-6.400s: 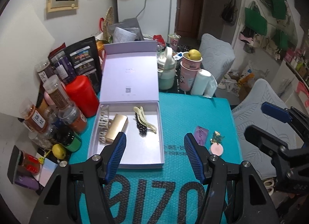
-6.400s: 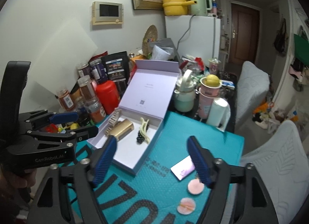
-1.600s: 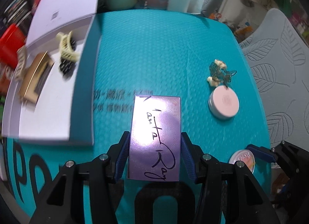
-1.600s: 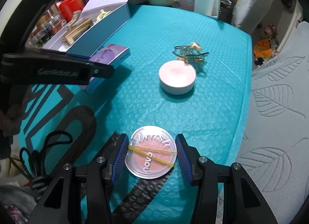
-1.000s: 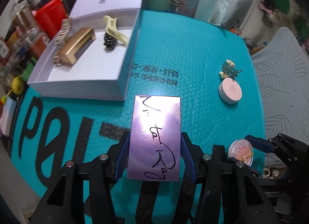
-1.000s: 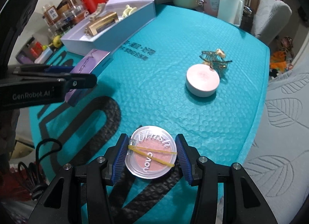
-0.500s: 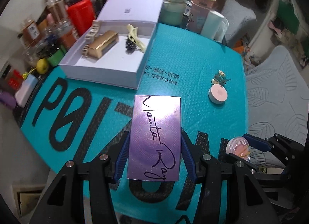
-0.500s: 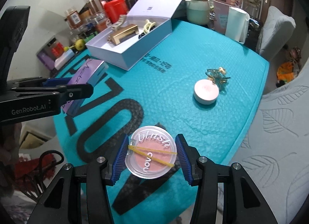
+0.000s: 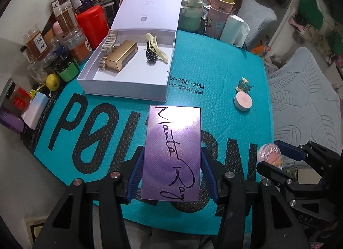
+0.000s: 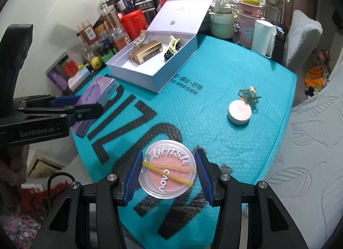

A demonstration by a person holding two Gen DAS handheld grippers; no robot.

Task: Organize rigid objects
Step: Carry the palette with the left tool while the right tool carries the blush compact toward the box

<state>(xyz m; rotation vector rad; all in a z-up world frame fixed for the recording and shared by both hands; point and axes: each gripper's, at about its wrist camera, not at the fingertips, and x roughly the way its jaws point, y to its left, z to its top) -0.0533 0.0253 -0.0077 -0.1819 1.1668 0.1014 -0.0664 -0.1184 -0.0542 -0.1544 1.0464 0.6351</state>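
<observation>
**Both tongs loaded above the mat**

A purple box (image 9: 172,154) is gripped by the left gripper (image 9: 171,171); a round blush compact (image 10: 168,168) is clamped by the right gripper (image 10: 168,176). Beyond them, on the teal mat (image 9: 214,60), a pink tin (image 9: 242,101) is seen ahead-right, and farther ahead-left an open white box (image 9: 128,81) with hair clips.

The palette (image 9: 172,154) is shiny purple with black script. The blush (image 10: 168,172) has a clear lid, white lettering, a pink pan and two yellow bands. The mat (image 9: 214,60) is teal, bubble-textured, with big black letters. The box (image 9: 126,92) is pale lavender (white inside), holding a gold case (image 9: 121,55). The puck (image 9: 242,102) is pink on white.
</observation>
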